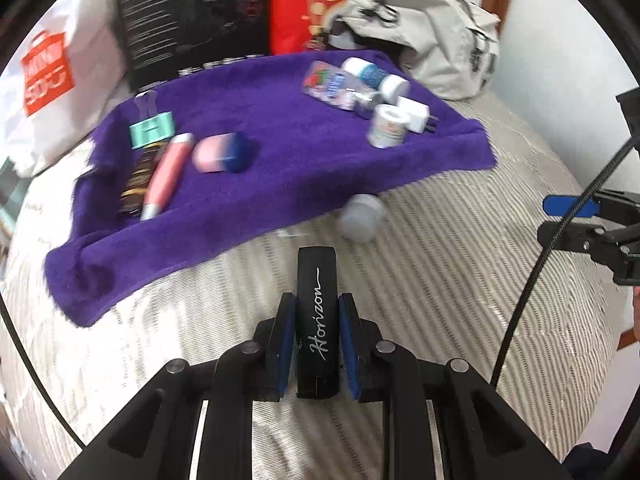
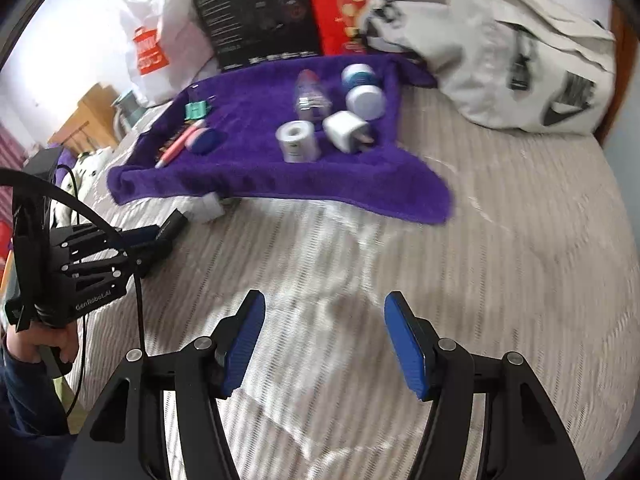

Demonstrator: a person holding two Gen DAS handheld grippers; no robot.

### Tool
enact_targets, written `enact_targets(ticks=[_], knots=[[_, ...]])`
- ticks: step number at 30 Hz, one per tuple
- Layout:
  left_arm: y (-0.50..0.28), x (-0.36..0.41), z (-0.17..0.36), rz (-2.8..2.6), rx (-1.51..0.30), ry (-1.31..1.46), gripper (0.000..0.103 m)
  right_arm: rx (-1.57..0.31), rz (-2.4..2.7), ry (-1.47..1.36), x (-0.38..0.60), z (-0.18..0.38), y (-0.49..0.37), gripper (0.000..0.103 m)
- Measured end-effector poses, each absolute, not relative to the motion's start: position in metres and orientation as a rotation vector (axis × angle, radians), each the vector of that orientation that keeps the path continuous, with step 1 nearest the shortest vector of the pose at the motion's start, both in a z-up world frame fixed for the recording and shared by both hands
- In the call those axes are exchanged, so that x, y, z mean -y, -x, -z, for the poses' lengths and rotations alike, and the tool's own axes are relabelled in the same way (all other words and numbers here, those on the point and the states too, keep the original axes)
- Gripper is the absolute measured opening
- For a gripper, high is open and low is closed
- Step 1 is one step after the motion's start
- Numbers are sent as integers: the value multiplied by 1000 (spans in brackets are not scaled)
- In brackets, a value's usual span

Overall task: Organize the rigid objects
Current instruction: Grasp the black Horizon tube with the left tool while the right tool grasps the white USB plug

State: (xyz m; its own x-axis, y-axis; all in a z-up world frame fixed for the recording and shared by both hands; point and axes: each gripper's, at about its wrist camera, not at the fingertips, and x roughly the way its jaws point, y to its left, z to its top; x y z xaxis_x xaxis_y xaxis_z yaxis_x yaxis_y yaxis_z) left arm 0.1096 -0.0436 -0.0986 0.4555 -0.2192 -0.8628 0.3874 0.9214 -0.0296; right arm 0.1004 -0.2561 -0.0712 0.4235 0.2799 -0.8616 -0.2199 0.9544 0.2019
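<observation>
Left hand-held gripper [image 1: 317, 332] is clamping a slim black rectangular case [image 1: 317, 312] between its blue pads [image 1: 285, 344]. The case is glossy, with "Horizon" in white script running along its length, and it is pointing forward out of the jaws above the striped bedspread [image 1: 440, 300], short of the purple towel [image 1: 280, 148].

Right hand-held gripper [image 2: 324, 340] is standing spread wide with nothing between its blue pads [image 2: 244, 344], hovering over bare bedspread near the towel's front edge. A hand [image 2: 36, 346] is gripping the left unit's handle at the left of the right wrist view.

A blurred whitish round object [image 1: 362, 218] is lying on the bedspread just at the towel's front edge; its type cannot be told.

On the towel, left group: a teal binder clip [image 1: 152, 130], a dark patterned stick [image 1: 138, 182], a pink tube [image 1: 166, 174] lying beside it, and a pink-and-blue rounded case [image 1: 222, 152]. Right group: a white roll [image 1: 386, 126], a white plug adapter [image 1: 416, 114], a white bottle with a blue label [image 1: 374, 74] lying on its side, and a clear packet [image 1: 332, 84].

Behind the towel are standing a black box [image 1: 192, 16] and a red bag [image 1: 316, 4], with a beige backpack [image 1: 436, 36] and a white shopping bag [image 1: 52, 80] on either side.
</observation>
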Motion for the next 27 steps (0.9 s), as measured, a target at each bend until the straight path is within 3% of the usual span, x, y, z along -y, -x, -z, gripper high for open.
enact_targets(ticks=[10, 20, 24, 27], knots=[[-110, -29, 91, 223, -1029, -107, 21, -1017, -491, 27, 170, 78, -129, 62], [-109, -54, 97, 213, -1016, -57, 21, -981, -456, 139, 138, 101, -151, 60], [-112, -59, 101, 214, -1024, -39, 21, -952, -465, 168, 132, 102, -155, 47], [-113, -60, 100, 217, -1028, -34, 21, -946, -471, 195, 130, 102, -155, 46]])
